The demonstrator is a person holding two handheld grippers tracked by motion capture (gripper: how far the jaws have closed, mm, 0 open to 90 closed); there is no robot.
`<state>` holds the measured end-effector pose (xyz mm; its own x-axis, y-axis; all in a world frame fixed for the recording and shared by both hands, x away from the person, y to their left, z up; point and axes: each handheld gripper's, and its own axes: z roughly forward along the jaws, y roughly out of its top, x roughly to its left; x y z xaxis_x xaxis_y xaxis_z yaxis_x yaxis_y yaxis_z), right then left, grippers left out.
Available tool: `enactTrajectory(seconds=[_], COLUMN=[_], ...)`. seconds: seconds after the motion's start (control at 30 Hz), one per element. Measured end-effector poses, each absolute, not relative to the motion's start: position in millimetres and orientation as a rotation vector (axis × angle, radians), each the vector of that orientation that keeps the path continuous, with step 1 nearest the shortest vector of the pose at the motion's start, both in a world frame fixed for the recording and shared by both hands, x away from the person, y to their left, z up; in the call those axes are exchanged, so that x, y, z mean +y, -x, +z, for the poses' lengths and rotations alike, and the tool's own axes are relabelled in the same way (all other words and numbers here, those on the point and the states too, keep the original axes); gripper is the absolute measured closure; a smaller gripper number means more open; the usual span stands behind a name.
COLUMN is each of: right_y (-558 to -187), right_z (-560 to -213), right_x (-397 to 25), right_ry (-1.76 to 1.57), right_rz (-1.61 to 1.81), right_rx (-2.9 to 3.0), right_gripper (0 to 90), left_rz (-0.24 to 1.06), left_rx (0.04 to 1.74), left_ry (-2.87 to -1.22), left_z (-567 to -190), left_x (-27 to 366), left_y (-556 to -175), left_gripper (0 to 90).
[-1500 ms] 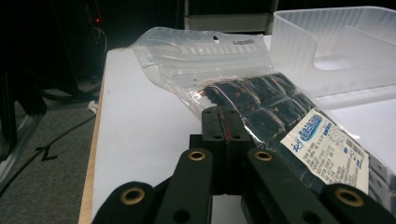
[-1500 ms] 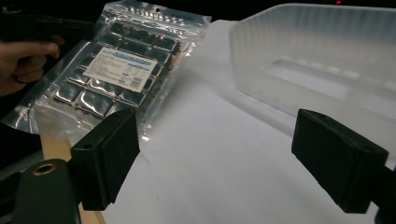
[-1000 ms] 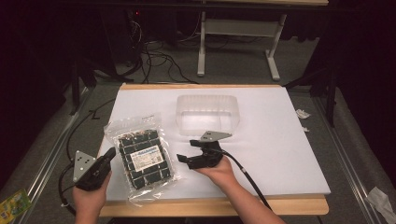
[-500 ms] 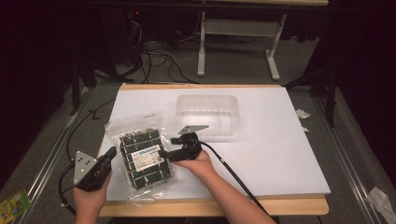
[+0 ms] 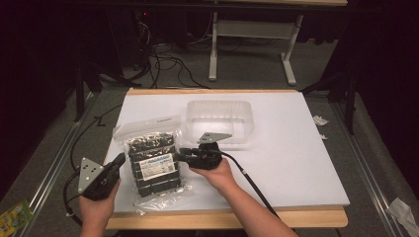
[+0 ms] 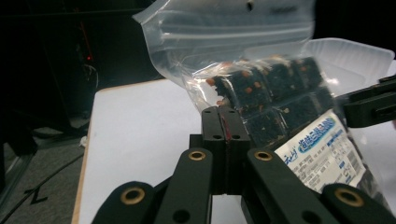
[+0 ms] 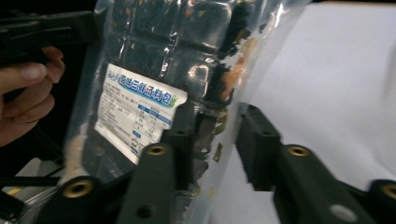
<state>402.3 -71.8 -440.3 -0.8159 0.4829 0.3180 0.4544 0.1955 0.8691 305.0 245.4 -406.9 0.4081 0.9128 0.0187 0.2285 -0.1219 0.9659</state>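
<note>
A clear bag of dark blocks with a white label point(image 5: 153, 167) sits at the table's front left, its left side raised. My left gripper point(image 5: 120, 159) is at the bag's left edge, and its jaws point(image 6: 226, 112) are shut on the clear plastic of the bag point(image 6: 289, 107). From the right, my right gripper point(image 5: 180, 154) reaches the bag's other edge. It stands open point(image 7: 219, 116) with the bag's edge point(image 7: 140, 107) between the jaws, one jaw showing through the plastic.
A clear plastic container point(image 5: 220, 103) stands open just beyond the right gripper, also seen in the left gripper view point(image 6: 355, 51). The white table top point(image 5: 296, 158) stretches bare to the right. Cables trail off the table's left and front.
My right gripper has moved left, from in front of the container to the bag's right edge. The left gripper has stayed in place.
</note>
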Motion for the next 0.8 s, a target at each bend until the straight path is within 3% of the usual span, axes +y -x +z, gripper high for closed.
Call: enactTrajectory(seconds=[0.17, 0.4, 0.8], right_y=[-386, -370, -342], right_z=[-421, -395, -383], right_x=[-97, -140, -222], right_ry=[-0.900, -0.892, -0.935], right_rz=[1.755, 1.736, 1.661], right_rx=[2.308, 2.173, 2.006], right_gripper=[85.5, 89.8, 89.8], left_rz=[0.813, 0.802, 0.763], left_rx=[0.970, 0.878, 0.696], left_ry=[-1.607, -1.618, -1.656], left_z=[-396, -383, -366], left_x=[226, 188, 109], left_y=[-308, -318, -332], left_gripper=[90.0, 90.0, 90.0])
